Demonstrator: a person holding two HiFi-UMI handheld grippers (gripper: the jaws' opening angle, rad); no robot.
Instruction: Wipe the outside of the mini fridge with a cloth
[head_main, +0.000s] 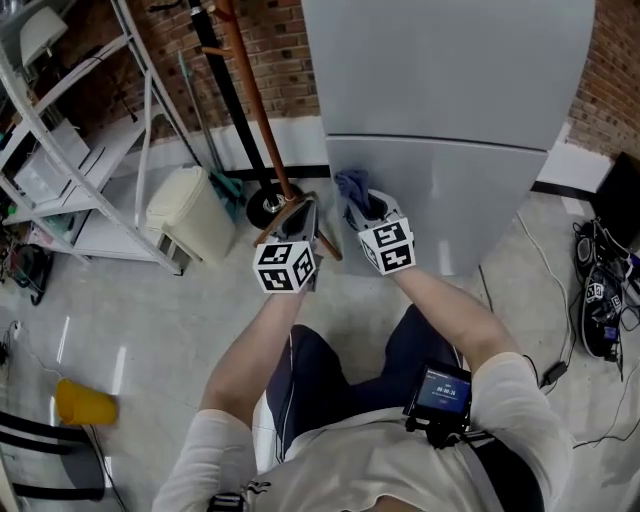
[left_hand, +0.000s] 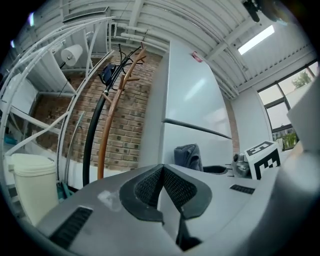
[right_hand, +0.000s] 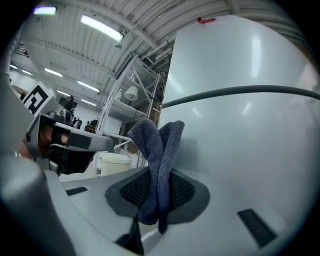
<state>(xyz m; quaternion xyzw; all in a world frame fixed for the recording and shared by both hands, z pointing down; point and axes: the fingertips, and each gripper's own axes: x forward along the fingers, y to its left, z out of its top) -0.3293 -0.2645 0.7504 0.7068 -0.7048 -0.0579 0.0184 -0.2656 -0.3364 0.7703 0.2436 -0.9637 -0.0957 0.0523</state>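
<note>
1. Two tools are showing. Starting at your left, you are holding the left gripper (head_main: 305, 212) in front of the mini fridge (head_main: 450, 80), near its left edge. Its jaws are pressing together on nothing, so it is taking no part in the wiping.
2. Just to its right, your right gripper (head_main: 366, 207) is pinching the blue cloth (head_main: 352, 185). The folded end is sticking out past the jaws and pointing at the lower door, a little below the door seam (head_main: 440, 142).
3. In the right gripper view the cloth (right_hand: 160, 150) is sitting very close to the grey door, but I cannot tell whether it is touching.
4. Further right, the fridge front is looking evenly grey, with no streak or damp patch showing. Nothing is telling me how much has been wiped.
5. Judging from this, you are working at or near the start of a pass on the lower door's left part. The rest of that door, the upper door, the top and the sides are all looking like work remaining.
</note>
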